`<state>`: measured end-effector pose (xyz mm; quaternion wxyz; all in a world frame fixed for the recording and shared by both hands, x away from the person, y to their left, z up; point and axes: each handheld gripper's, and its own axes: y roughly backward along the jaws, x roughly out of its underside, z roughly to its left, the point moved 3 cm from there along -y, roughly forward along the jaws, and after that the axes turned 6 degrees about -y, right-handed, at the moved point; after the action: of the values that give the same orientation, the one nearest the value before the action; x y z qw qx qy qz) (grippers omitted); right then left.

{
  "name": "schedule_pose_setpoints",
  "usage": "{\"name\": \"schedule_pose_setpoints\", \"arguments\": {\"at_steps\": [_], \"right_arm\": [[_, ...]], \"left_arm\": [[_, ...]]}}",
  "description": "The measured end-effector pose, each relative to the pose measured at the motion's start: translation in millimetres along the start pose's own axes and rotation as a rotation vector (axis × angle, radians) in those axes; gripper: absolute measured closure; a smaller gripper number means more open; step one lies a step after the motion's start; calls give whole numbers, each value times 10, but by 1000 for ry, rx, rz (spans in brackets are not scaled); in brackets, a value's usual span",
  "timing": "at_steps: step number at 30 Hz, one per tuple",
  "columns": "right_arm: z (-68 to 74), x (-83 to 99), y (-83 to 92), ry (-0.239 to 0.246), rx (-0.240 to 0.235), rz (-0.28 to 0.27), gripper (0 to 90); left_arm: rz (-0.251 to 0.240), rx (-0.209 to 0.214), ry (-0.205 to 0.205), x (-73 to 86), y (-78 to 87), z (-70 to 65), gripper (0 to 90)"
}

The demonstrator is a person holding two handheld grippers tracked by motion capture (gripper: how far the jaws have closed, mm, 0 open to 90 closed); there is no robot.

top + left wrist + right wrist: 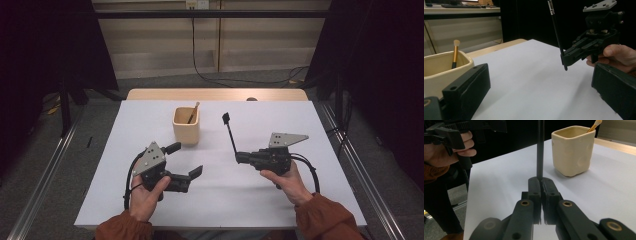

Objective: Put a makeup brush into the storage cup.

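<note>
Rust-coloured sleeves (320,220) enter at the near table edge, each hand gripping one tool. At near left, the left gripper (186,161) rests low over the white table (280,200), its jaws spread wide with nothing between them; a black cable (131,175) loops behind it. In the left gripper view, these jaws frame bare table, with the cup just beside one of them. At near right, the right gripper (239,158) is clamped tight on the lower end of a slim black brush (230,134), whose handle rises tilted away from the person to a small black head. In the right gripper view, the jaws meet around the black stem (540,150), which stands upright from them. Farther back, left of centre, a cream square cup (186,125) stands upright on the table, holding a second brush (193,113) with a gold-and-black handle that leans against its rim. Beyond the white surface a wooden table edge (215,94) shows, then grey floor and a dangling cable (200,70).
</note>
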<state>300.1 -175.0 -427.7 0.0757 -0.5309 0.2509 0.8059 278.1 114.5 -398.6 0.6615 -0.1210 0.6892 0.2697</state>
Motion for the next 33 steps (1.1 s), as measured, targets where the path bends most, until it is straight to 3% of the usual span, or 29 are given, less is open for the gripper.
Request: {"name": "schedule_pose_setpoints", "arguments": {"at_steps": [13,33], "right_arm": [[5,10,-12,3,-2,3,865],[1,16,-29,-2,-3,-5,865]], "left_arm": [[-26,62,-12,-187,-232,-54,19],[-30,83,-26,-335,-546,-111,47]]}}
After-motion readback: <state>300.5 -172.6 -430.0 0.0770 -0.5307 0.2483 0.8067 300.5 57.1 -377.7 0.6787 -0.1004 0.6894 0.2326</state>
